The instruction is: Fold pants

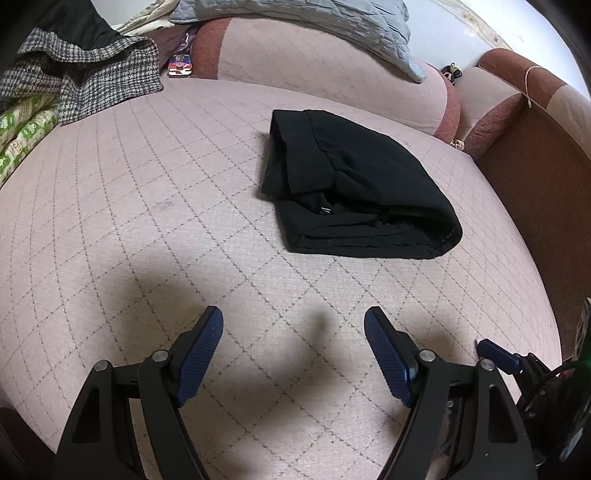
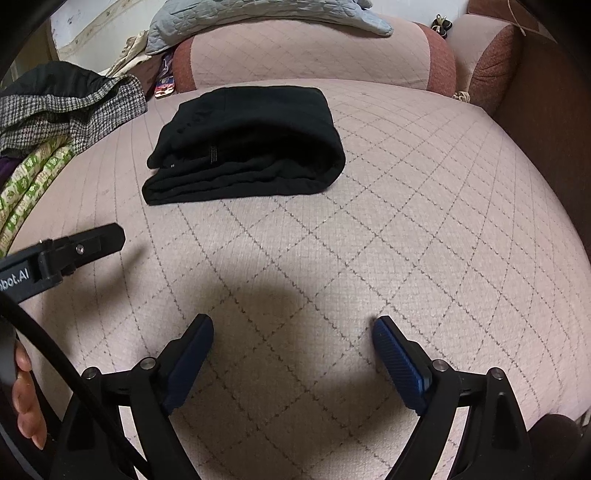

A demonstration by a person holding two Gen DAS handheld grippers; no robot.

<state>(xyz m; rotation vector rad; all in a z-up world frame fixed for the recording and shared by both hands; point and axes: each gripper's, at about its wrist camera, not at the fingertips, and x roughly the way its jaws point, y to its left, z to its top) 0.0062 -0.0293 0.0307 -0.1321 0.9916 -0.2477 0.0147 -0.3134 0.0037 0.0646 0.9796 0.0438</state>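
Black pants (image 1: 354, 192) lie folded into a compact bundle on the pink quilted sofa seat (image 1: 147, 221). In the right wrist view the same pants (image 2: 243, 144) sit at upper left, well beyond the fingers. My left gripper (image 1: 293, 321) hovers over bare seat short of the bundle, jaws wide apart, nothing between them. My right gripper (image 2: 293, 325) is likewise open and empty above the seat. One blue pad of the right gripper (image 1: 496, 356) shows at the lower right of the left wrist view. A black finger of the left gripper (image 2: 88, 243) reaches in from the left of the right wrist view.
A houndstooth garment (image 1: 74, 74) and green-patterned fabric (image 1: 22, 133) lie piled at the left. A grey quilted blanket (image 1: 314, 22) drapes over the sofa back. The brown armrest (image 1: 524, 155) bounds the right side. A person's hand (image 2: 26, 398) shows at lower left.
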